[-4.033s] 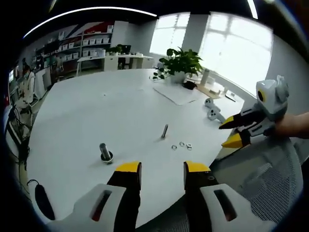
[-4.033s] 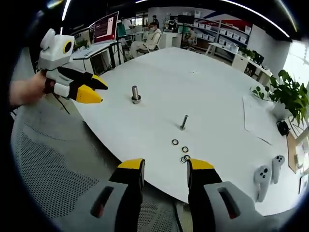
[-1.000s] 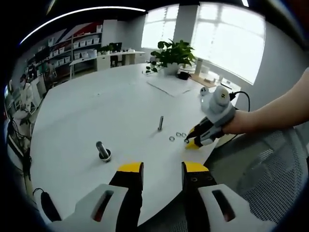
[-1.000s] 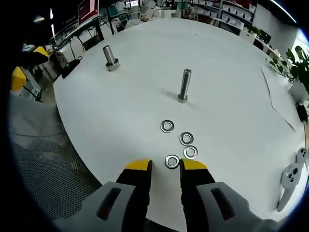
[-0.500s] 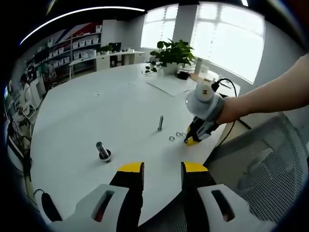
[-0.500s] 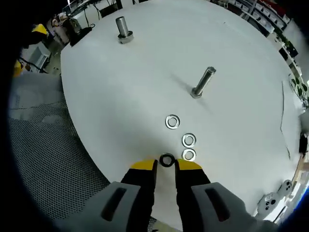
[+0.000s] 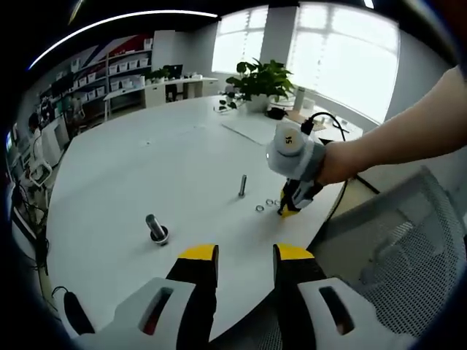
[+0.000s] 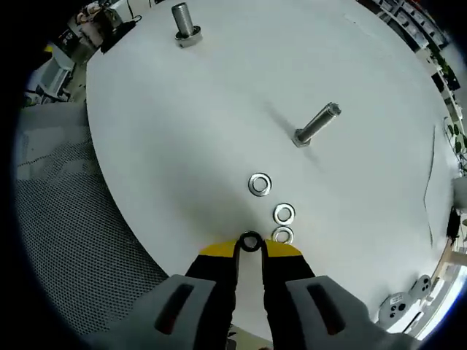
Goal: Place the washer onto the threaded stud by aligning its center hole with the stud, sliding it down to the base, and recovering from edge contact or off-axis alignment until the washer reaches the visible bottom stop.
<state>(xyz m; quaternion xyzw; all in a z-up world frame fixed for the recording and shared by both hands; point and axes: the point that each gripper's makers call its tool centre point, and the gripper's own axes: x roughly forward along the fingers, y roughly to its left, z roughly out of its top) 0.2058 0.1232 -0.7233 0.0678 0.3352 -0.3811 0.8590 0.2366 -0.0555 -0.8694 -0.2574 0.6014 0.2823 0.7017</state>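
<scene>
A thin threaded stud stands on the white table, leaning in this fisheye right gripper view. My right gripper has its yellow jaws closed in on a washer held between the tips at the table's near edge. Three more washers lie flat just beyond: one, one and one. In the left gripper view the stud is upright, and the right gripper, held by a hand, points down beside the washers. My left gripper hangs open and empty over the near table edge.
A thicker bolt stands on a nut at the left, also seen as the bolt far off. A potted plant and a sheet of paper lie at the table's far side. A mesh chair sits below the table edge.
The right gripper has dropped onto the nearest washer and narrowed its jaws around it. The left gripper has stayed put and open.
</scene>
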